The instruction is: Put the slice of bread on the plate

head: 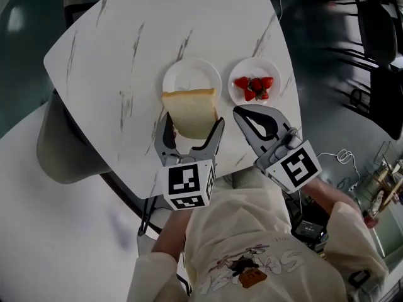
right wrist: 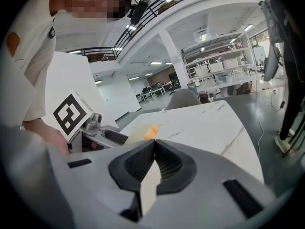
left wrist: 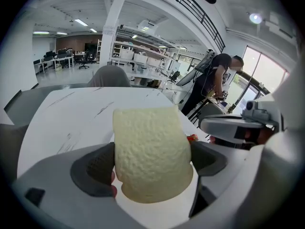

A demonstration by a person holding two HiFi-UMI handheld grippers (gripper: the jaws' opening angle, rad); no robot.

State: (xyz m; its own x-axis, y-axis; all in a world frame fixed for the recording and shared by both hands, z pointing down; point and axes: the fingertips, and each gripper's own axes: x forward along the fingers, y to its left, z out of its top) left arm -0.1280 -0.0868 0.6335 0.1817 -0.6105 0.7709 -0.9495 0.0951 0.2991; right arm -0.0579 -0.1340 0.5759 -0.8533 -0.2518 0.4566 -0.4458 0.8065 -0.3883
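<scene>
Left gripper [head: 193, 121], clamped on the bread slice [head: 191, 111], should centre it over the plate [head: 189, 74], apparently just beyond, before releasing; right gripper [head: 238, 112] pinched empty.

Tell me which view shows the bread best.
Left gripper view: the bread slice looms large, held by the left gripper. Head view shows it from above, by the plate; right gripper view catches only a sliver.

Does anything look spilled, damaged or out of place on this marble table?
Nothing stands out. The left gripper holds the pale slice of bread intact by the empty round white plate; the red strawberries sit on their small white plate.
</scene>
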